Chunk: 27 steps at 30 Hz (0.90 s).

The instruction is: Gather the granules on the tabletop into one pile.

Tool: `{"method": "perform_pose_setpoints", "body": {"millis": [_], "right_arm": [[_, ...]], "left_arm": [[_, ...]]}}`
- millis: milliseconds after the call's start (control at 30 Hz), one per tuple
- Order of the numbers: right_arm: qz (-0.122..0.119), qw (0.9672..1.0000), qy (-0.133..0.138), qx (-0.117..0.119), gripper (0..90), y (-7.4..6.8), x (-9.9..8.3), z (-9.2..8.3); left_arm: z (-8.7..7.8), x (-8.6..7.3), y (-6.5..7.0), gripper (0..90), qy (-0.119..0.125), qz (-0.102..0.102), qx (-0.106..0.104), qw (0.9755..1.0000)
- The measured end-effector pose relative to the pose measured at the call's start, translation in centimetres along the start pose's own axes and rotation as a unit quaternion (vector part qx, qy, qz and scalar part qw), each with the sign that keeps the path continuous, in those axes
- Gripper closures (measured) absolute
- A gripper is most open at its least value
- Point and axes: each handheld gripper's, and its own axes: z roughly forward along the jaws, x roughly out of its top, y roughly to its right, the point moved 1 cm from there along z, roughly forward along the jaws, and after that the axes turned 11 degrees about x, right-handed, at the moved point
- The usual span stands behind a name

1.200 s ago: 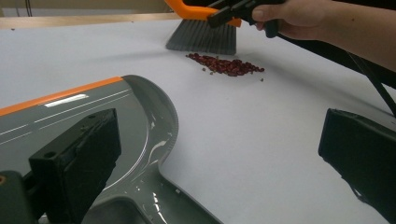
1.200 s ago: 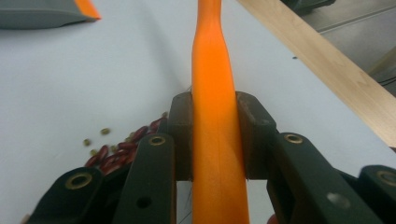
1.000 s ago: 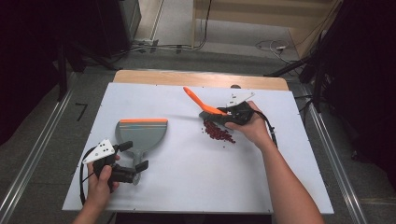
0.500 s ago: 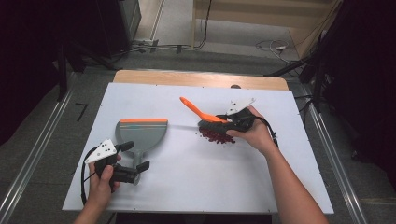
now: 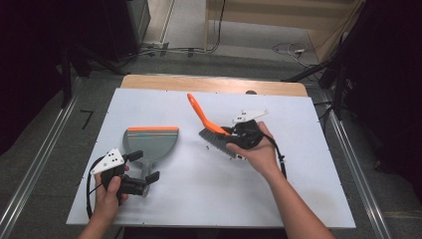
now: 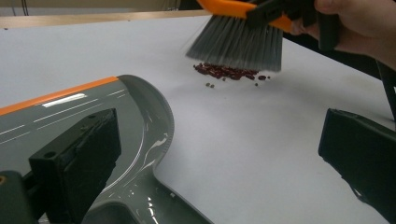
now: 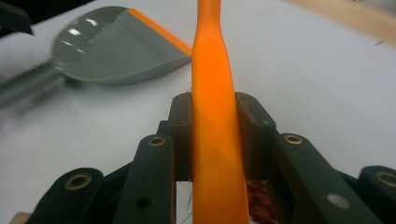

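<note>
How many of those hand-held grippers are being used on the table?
2. The left hand-held gripper sits near the table's front-left corner, its jaws open around the grey dustpan's handle. The right hand-held gripper is near the table's middle, clamped on the orange brush.
</note>
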Motion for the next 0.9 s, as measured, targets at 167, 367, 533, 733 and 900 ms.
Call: {"method": "perform_pose_setpoints", "body": {"millis": [167,367,533,733,900], "right_arm": [[0.014,0.9994,-0.029,0.009,68.8,-0.4,-1.4,2.3],[0.01,0.9996,-0.015,-0.021,68.8,1.8,-2.3,1.0],[0.009,0.999,-0.004,-0.043,68.8,3.3,-2.3,-0.3],[0.003,0.9995,0.028,-0.015,68.8,2.3,-1.7,-2.2],[-0.017,0.9996,-0.004,0.02,68.8,1.2,-2.2,-2.3]], "left_arm": [[-0.1,0.0,0.0,0.0,0.002,0.001,0.0,1.0],[-0.1,0.0,-0.2,0.0,0.003,-0.002,0.0,1.0],[0.0,0.0,0.0,0.0,0.0,0.001,-0.001,1.0],[0.1,0.0,0.0,0.0,-0.001,0.0,-0.001,1.0],[0.1,0.0,0.0,0.0,-0.003,0.002,-0.001,1.0]]}}
